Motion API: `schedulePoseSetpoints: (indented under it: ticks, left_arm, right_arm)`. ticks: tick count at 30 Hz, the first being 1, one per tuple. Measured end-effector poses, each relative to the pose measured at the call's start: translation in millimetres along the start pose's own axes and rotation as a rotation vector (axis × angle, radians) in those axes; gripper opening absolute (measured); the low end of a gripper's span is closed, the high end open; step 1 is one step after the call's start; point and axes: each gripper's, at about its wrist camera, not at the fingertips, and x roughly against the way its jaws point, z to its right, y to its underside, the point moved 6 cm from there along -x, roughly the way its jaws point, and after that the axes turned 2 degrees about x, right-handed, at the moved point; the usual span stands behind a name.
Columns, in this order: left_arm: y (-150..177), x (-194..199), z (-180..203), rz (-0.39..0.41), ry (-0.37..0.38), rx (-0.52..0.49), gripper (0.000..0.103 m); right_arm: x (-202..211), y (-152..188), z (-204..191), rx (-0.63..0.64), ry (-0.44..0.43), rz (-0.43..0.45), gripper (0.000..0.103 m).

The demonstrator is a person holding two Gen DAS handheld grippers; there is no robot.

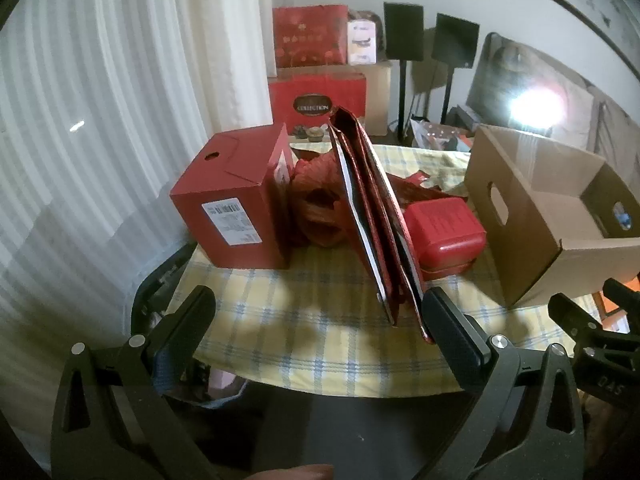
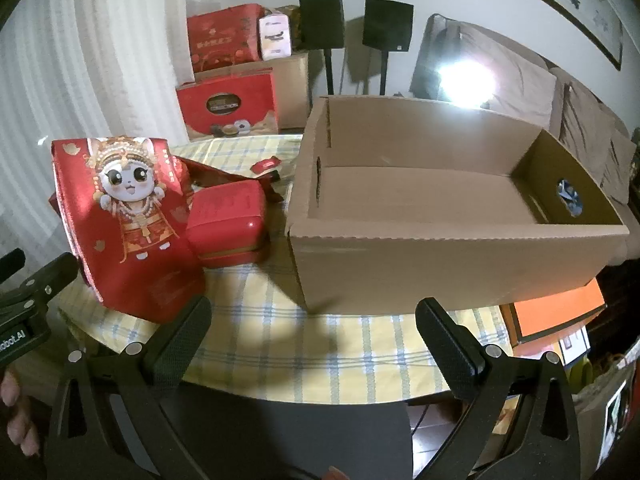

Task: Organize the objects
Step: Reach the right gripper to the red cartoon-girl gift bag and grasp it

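Note:
An open, empty cardboard box (image 2: 452, 256) stands on the checked tablecloth (image 2: 320, 344); it also shows in the left wrist view (image 1: 532, 248). A flat red gift bag with a cartoon cat (image 2: 132, 236) stands on edge (image 1: 380, 216). Behind it lie a red plastic case (image 2: 228, 224), also in the left view (image 1: 444, 232), a red carton with a label (image 1: 236, 200) and crumpled red paper (image 1: 316, 204). My left gripper (image 1: 320, 312) is open, its right finger (image 1: 452, 332) touching the bag's near corner. My right gripper (image 2: 312, 328) is open and empty before the cardboard box.
Red gift boxes (image 2: 228, 104) and speakers on stands (image 2: 324, 20) stand behind the table. A small red packet (image 2: 264, 165) lies at the far side. A bright lamp (image 2: 464, 80) glares at the right. The table's front edge is close to both grippers. An orange box (image 2: 560, 312) sits lower right.

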Motion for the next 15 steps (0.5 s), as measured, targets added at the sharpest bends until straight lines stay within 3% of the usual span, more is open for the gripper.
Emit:
schedulePoseSetpoints:
  ticks: [15]
  left_arm:
    - [-4.0, 0.0, -12.7, 0.023, -0.008, 0.003, 0.103]
  right_arm:
    - [6.0, -2.4, -20.3, 0.068, -0.066, 0.009, 0.103]
